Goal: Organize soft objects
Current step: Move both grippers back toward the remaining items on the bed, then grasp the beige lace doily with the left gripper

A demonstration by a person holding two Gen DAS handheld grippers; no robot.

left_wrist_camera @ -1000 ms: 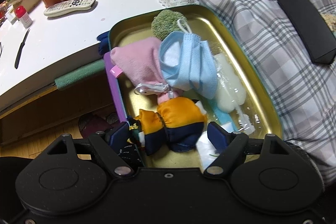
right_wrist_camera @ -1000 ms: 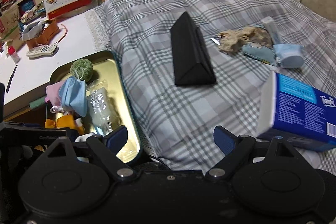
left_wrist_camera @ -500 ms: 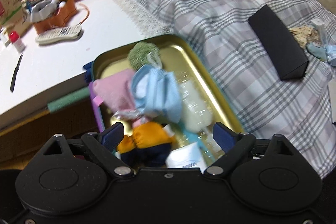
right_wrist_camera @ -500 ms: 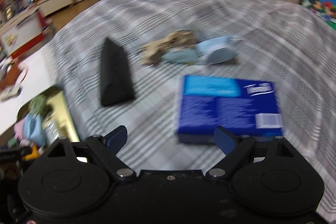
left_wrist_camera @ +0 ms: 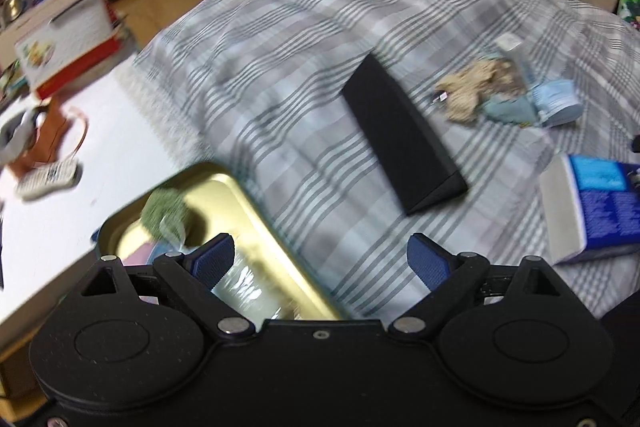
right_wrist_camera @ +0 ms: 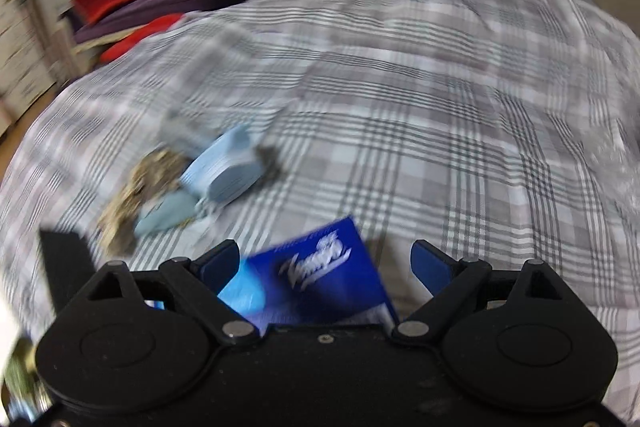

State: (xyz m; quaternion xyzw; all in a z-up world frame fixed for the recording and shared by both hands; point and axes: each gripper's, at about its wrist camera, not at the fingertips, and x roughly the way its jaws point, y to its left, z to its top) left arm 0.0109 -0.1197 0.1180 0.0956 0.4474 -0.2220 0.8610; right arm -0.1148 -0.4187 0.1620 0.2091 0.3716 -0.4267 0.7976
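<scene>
1. Both grippers have swung away from the gold tray (left_wrist_camera: 280,247) toward the bed; the left gripper (left_wrist_camera: 320,259) has just widened after leaving the doll there, and the right gripper (right_wrist_camera: 325,267) opened slightly, both empty.
2. Blue face masks (right_wrist_camera: 224,175) lie at ten o'clock beside a tan cloth (right_wrist_camera: 140,187).
3. Light and floppy, probably; pinch the stack's middle.

Grey plaid blanket (left_wrist_camera: 320,67), gold tray (left_wrist_camera: 256,211)

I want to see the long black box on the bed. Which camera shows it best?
The left wrist view: the whole long black triangular box lies on the checked bedspread. The right wrist view catches only a blurred dark end at its left edge.
</scene>
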